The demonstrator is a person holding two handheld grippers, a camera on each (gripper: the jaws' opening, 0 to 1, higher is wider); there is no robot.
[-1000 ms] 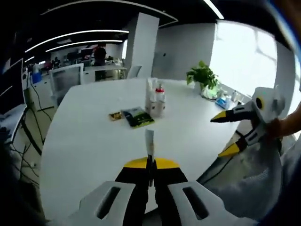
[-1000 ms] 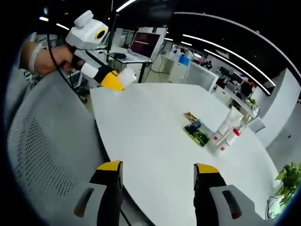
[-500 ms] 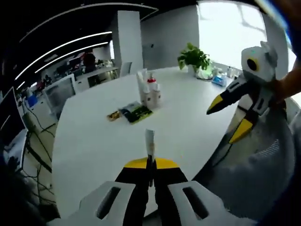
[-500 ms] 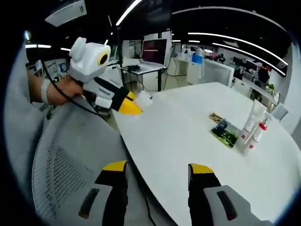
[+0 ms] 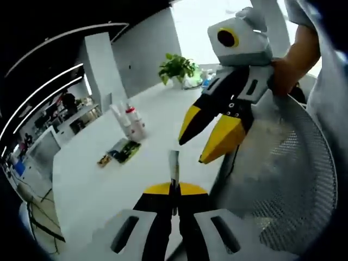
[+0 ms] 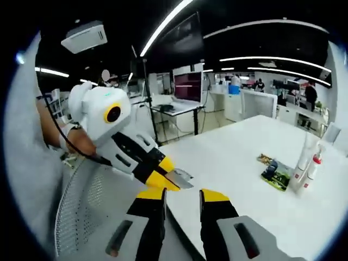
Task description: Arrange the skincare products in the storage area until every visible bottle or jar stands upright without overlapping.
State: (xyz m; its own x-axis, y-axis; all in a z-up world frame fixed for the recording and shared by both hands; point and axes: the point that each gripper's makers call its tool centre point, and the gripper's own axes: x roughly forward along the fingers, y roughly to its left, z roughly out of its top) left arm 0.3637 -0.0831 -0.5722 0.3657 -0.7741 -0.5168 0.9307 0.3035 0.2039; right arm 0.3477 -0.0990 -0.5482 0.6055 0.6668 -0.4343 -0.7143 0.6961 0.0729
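**Two tongs meet over a chair, bottles wait across the surface**

In the left gripper view, the left tongs (image 5: 173, 187) rise from the bottom centre with black-and-yellow jaws pressed together on a thin, flat white tube (image 5: 173, 166) that stands up between the tips. The right tongs (image 5: 209, 133) reach in from the upper right, held by a hand (image 5: 288, 65), their glossy yellow tips parted with nothing between them.

In the right gripper view, the right tongs (image 6: 181, 196) sit at the bottom centre with a narrow gap between the jaws and nothing in it. The left tongs (image 6: 168, 178) come in from the left, tips closed on the tube (image 6: 182, 176), just above the gap.

The bottles (image 5: 130, 122) stand upright and close together at centre left of the left gripper view, on a smooth, round-edged white surface (image 5: 87, 185); one has a red cap. Flat green and dark packets (image 5: 122, 152) lie just beside them. The same bottles (image 6: 307, 163) appear at the right edge of the right gripper view, with the packets (image 6: 274, 171) alongside. Wide bare surface lies between the bottles and the near rim.

A grey mesh chair (image 5: 288, 179) curves under both tongs. A potted plant (image 5: 176, 68) stands at the far edge. Labels are too small to read.
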